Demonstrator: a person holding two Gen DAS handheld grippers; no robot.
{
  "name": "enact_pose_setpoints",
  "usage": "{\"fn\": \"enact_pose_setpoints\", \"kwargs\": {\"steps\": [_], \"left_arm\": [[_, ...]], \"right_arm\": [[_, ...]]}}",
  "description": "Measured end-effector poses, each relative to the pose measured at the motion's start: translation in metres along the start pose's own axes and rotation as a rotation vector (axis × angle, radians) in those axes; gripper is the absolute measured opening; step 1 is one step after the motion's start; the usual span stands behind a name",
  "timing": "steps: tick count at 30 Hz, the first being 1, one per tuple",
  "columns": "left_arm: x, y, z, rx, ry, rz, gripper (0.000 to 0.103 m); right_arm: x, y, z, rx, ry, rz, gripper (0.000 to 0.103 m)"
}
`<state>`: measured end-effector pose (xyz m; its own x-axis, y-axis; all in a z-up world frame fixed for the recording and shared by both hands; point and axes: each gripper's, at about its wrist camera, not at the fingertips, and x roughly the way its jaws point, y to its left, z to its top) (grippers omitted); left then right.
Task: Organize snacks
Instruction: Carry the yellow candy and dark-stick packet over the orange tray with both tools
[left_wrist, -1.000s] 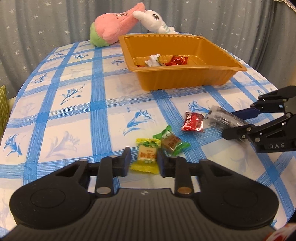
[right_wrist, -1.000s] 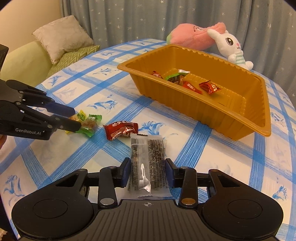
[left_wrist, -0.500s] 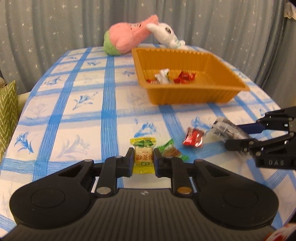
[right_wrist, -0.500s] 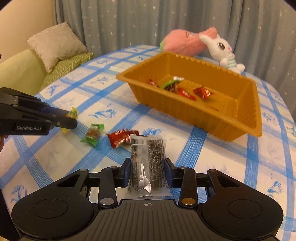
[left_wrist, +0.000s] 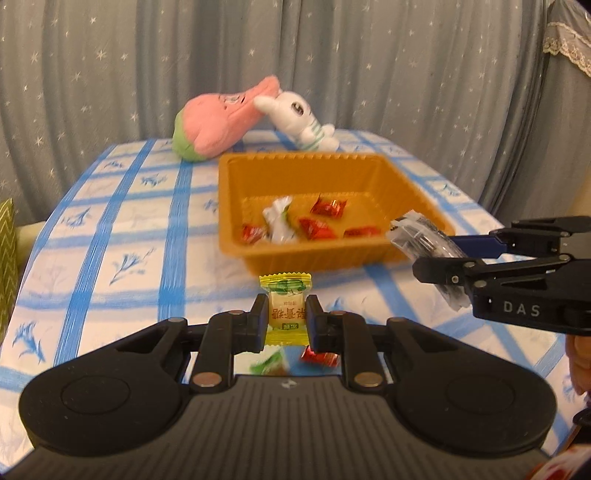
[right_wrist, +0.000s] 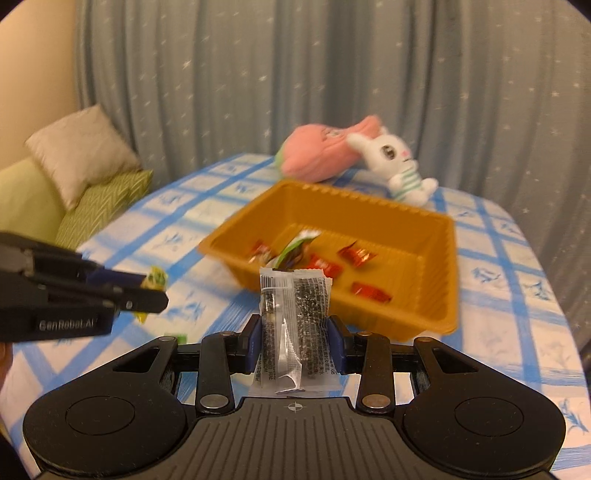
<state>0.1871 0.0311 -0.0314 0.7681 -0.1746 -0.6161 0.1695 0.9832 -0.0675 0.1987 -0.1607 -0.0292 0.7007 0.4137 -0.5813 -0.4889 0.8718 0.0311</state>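
My left gripper (left_wrist: 286, 317) is shut on a yellow wrapped candy (left_wrist: 287, 301) and holds it above the table, short of the orange tray (left_wrist: 306, 254). My right gripper (right_wrist: 294, 338) is shut on a clear packet of dark seaweed snack (right_wrist: 293, 325), raised near the tray's near corner (right_wrist: 436, 325). The tray holds several red candies (left_wrist: 327, 208) and a white-green one (left_wrist: 279, 221). A green candy (left_wrist: 269, 363) and a red candy (left_wrist: 319, 357) lie on the table beneath the left gripper. The right gripper shows in the left wrist view (left_wrist: 424, 258) and the left gripper in the right wrist view (right_wrist: 147, 291).
A pink plush (left_wrist: 218, 122) and a white rabbit plush (left_wrist: 299, 122) lie behind the tray at the table's far edge. The table has a blue-checked cloth (left_wrist: 110, 258). A green sofa with cushions (right_wrist: 77, 184) stands to the left. Grey curtains hang behind.
Both grippers have lifted with their snacks and moved toward the tray. The green and red candies stayed on the table and now lie under the left gripper.
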Motion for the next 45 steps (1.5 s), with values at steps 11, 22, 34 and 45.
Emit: {"fn": "enact_pose_setpoints", "kwargs": {"steps": [11, 22, 34, 45], "left_arm": [[0.012, -0.017, 0.046, 0.002, -0.068, -0.032, 0.019], [0.040, -0.023, 0.080, -0.014, -0.063, -0.023, 0.019], [0.069, -0.009, 0.096, -0.032, -0.041, 0.007, 0.019], [0.093, -0.005, 0.104, -0.034, -0.019, 0.011, 0.019]], "right_arm": [[-0.005, -0.036, 0.034, 0.121, -0.037, -0.054, 0.038], [0.006, -0.064, 0.059, 0.191, -0.053, -0.092, 0.038], [0.037, -0.083, 0.076, 0.231, -0.037, -0.114, 0.038], [0.068, -0.088, 0.083, 0.257, 0.008, -0.121, 0.038]]}}
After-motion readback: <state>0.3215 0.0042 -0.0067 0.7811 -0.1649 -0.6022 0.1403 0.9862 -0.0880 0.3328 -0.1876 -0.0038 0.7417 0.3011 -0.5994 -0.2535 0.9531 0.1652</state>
